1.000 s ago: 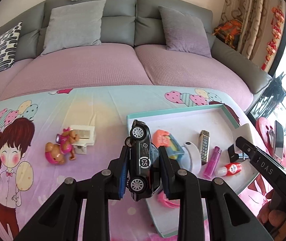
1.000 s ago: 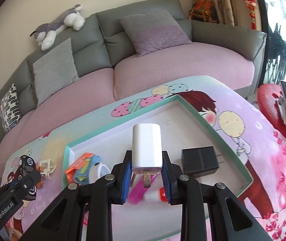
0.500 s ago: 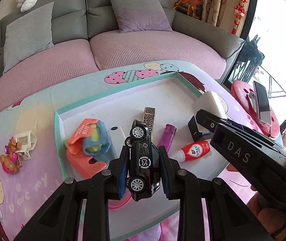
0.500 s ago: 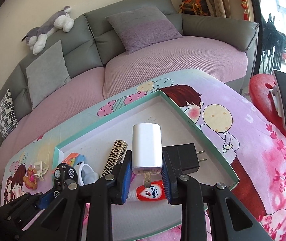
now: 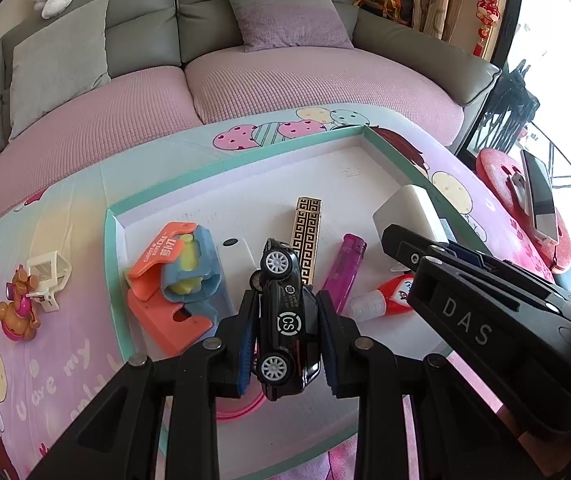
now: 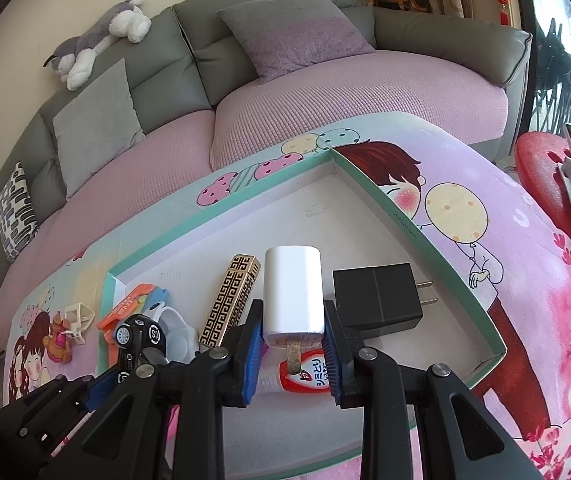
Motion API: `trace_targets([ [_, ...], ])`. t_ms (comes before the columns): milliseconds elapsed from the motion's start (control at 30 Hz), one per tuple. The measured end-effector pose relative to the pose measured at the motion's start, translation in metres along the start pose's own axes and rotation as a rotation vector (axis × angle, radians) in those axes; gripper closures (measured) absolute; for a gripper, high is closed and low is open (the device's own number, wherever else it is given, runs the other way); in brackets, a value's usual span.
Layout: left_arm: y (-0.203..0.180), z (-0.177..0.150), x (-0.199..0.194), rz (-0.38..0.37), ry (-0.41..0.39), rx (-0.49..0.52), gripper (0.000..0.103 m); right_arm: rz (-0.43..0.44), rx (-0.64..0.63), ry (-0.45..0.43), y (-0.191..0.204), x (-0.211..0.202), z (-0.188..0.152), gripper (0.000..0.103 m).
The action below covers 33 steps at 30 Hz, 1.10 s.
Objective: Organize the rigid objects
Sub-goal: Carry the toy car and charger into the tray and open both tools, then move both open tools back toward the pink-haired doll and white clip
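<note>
On the desk cloth left of the tray (image 5: 114, 280) lie a bear toy (image 5: 17, 312) and a white clip (image 5: 47, 270). Left gripper (image 5: 287, 336): fingers closed on a black toy car (image 5: 287, 316), held above the tray. Right gripper (image 6: 293, 350): fingers clamp a white charger (image 6: 293, 292) above the tray, beside a black adapter (image 6: 377, 300).
</note>
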<state>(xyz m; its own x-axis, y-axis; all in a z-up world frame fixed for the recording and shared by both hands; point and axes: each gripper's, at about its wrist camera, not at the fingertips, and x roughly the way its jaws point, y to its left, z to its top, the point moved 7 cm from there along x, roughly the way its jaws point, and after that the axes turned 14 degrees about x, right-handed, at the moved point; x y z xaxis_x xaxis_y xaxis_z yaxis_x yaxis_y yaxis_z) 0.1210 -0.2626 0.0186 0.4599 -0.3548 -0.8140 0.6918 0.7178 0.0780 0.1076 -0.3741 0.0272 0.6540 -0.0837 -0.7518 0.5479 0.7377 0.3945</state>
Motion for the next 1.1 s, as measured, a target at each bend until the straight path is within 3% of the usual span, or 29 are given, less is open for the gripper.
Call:
trace_targets([
  [367,-0.002,0.0,0.002,0.008,0.004,0.017,0.072,-0.029,-0.001,0.058,-0.002,0.015,-0.009,0.073],
  [500,0.001,-0.001,0.001,0.02,0.021,0.015,0.053,-0.036,-0.013,0.022,0.0,0.006,-0.003,0.072],
  [767,0.025,0.001,-0.02,0.068,-0.018,-0.017,0.042,0.008,-0.046,-0.051,0.014,-0.018,0.007,0.072],
  [900,0.056,-0.006,-0.027,0.112,-0.022,-0.084,0.042,0.041,-0.044,-0.064,0.02,-0.023,0.009,0.073],
  [1100,0.124,-0.032,-0.039,0.218,-0.009,-0.274,0.039,0.059,-0.078,-0.032,0.039,-0.014,-0.002,0.073],
])
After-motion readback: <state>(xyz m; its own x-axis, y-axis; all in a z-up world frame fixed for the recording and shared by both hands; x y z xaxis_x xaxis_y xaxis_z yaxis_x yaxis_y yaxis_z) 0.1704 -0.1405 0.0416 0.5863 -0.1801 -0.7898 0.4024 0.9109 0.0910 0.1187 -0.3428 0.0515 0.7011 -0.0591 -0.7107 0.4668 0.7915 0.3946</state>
